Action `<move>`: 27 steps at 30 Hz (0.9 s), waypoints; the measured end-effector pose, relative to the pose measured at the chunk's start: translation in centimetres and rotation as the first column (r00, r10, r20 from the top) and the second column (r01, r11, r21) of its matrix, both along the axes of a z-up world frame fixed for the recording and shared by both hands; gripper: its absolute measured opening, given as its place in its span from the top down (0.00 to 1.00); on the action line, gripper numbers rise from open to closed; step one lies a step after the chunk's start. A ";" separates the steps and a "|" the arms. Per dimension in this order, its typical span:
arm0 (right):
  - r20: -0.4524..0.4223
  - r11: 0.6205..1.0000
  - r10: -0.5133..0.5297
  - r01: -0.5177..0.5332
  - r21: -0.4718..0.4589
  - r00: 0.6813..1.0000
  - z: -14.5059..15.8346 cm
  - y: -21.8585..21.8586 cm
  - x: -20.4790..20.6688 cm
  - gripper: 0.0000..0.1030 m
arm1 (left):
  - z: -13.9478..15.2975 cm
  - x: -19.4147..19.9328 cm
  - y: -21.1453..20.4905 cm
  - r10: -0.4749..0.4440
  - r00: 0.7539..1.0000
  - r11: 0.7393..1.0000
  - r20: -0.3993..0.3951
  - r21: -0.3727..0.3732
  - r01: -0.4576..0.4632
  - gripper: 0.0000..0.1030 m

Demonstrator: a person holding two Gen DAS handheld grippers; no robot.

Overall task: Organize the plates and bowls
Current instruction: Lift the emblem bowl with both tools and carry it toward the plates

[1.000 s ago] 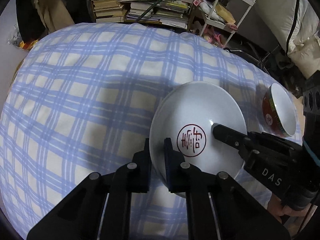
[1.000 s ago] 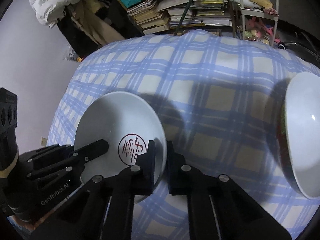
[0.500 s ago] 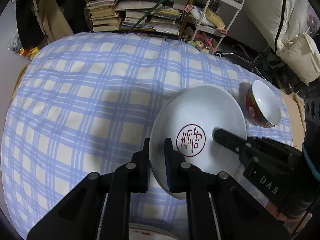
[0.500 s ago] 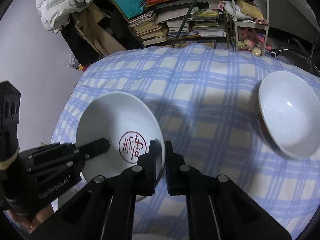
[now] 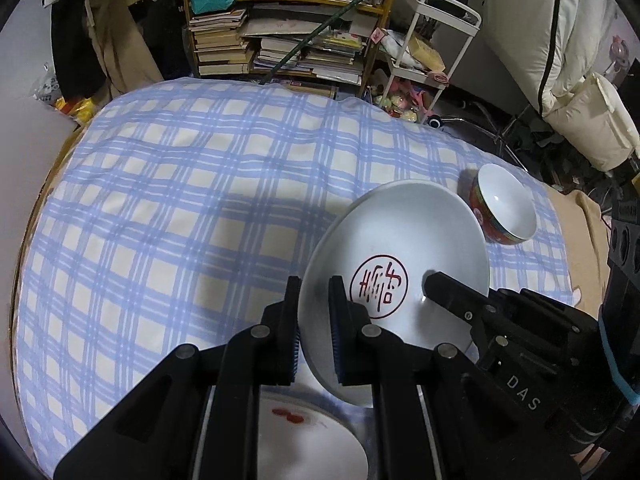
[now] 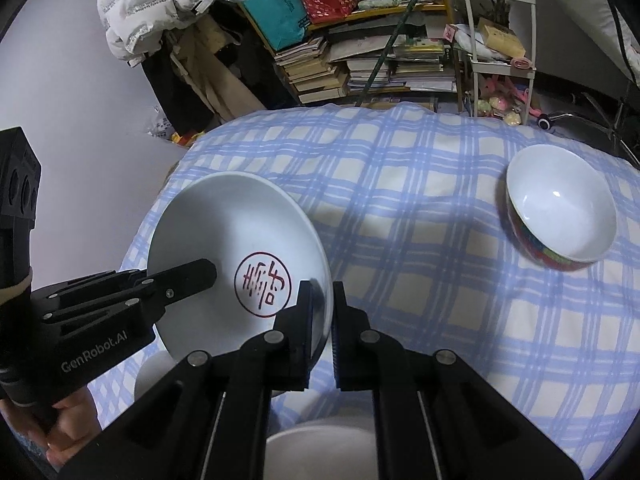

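A white plate with a red round seal (image 5: 400,240) hangs above the checked cloth, held from two sides. My left gripper (image 5: 314,292) is shut on its left rim. From the right, my right gripper (image 5: 434,282) reaches over the opposite rim. In the right wrist view the same plate (image 6: 224,220) sits left of centre, with my right gripper (image 6: 320,292) shut on its right rim and my left gripper (image 6: 208,270) clamped on the far side. A red-patterned bowl with a white inside (image 5: 506,208) (image 6: 560,208) stands on the cloth to the right.
Another white plate with red marks (image 5: 304,432) lies under the left gripper, and a white dish (image 6: 320,440) shows below the right gripper. The blue checked cloth (image 5: 180,220) covers the table. Bookshelves (image 5: 280,40) and a white cart (image 5: 432,40) stand beyond the far edge.
Both grippers have risen with the plate between them. The cloth and the bowl look farther away, and the white plate underneath has come into view.
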State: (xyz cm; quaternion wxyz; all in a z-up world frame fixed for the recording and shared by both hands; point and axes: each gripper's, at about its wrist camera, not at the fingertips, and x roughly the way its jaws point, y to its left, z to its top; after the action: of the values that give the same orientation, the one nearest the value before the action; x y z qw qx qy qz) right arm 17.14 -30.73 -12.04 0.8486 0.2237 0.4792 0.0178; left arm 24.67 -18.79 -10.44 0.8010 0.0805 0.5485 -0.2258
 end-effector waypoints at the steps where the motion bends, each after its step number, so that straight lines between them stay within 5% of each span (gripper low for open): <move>1: 0.003 1.000 0.000 0.000 -0.002 1.000 0.2 0.1 -0.2 0.91 | 0.3 -0.3 0.1 -0.002 1.000 1.000 0.002 -0.001 0.002 0.88; 27: 0.016 0.997 -0.008 0.009 -0.077 1.000 4.7 0.6 -8.5 0.91 | 2.7 -10.0 0.7 -0.009 1.000 0.999 0.027 -0.035 0.010 0.87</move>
State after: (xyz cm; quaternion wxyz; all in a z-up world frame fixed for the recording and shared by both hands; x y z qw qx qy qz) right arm 8.66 -30.15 -7.30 0.8604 0.1928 0.4717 -0.0026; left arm 14.70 -18.07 -7.78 0.8084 0.0720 0.5333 -0.2384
